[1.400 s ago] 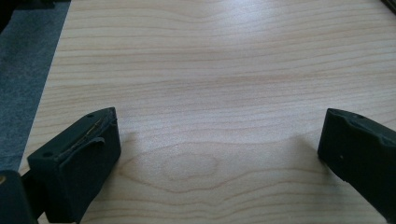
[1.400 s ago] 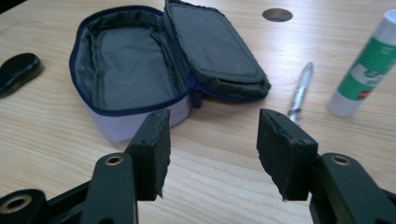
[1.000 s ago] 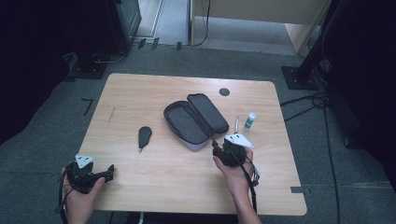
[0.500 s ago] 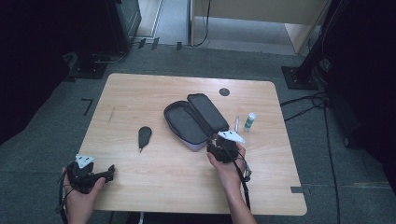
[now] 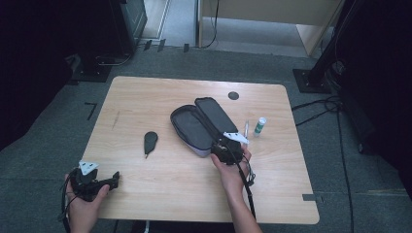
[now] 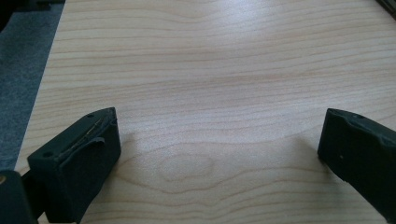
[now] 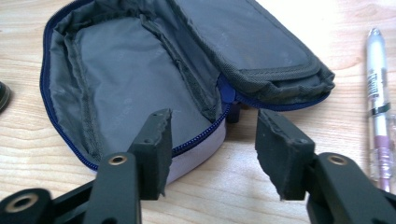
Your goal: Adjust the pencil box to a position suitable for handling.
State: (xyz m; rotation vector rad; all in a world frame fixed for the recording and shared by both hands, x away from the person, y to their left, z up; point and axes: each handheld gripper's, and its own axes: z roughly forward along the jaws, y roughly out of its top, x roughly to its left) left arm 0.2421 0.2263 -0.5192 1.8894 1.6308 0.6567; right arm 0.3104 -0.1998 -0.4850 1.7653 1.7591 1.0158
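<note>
At the pencil case's (image 7: 140,88) near edge, the right claw (image 7: 212,144) has arrived, jaws just widening, empty.

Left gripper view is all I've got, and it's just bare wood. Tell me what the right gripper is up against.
Observer: The right gripper points at the near end of an open pencil case. Its jaws have just been opening, and nothing is pinched between them.
Operator: Give me what's inside the case.
Observer: Grey lining is all I can see in it. Both halves lie spread open.
Operator: List what lies beside it.
Observer: In the high view, a pen and a green-capped tube lie to its right, and a small dark object lies to its left.
</note>
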